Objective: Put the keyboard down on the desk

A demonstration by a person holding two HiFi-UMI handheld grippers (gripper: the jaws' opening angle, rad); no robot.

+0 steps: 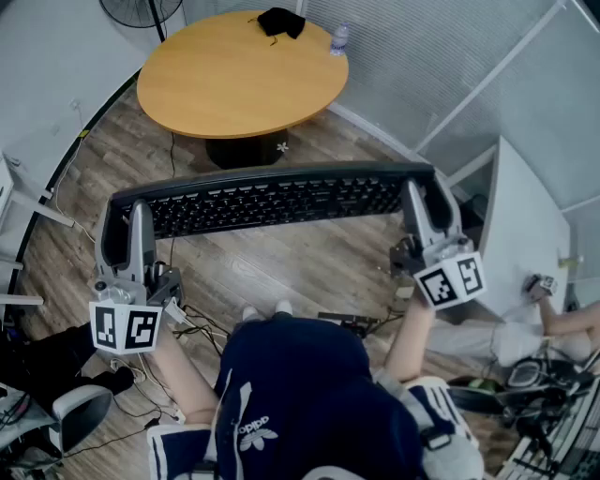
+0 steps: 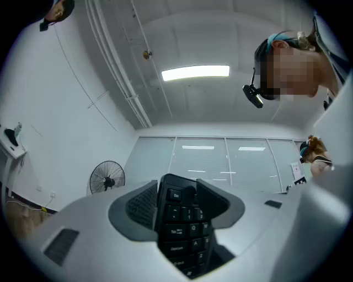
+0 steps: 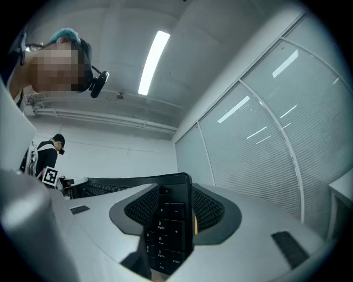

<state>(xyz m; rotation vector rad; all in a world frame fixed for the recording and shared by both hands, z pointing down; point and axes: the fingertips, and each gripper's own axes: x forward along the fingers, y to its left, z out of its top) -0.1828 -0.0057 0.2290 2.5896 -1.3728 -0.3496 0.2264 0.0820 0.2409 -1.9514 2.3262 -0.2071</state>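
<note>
You hold the long black computer keyboard (image 1: 272, 202) in the air over the wood-plank floor (image 1: 281, 267), roughly level and key side up. It sits between you and the round light-wood bench (image 1: 234, 84), and touches neither that nor the white bench (image 1: 525, 225) at your right. Your left gripper (image 1: 125, 230) clamps the Esc/Tab end and your right gripper (image 1: 427, 211) the number-pad end, both with jaws set wide and pads pressed against the board. A black bundle of cloth (image 1: 281, 21) and a clear plastic bottle (image 1: 338, 39) sit at the round bench's far rim.
</note>
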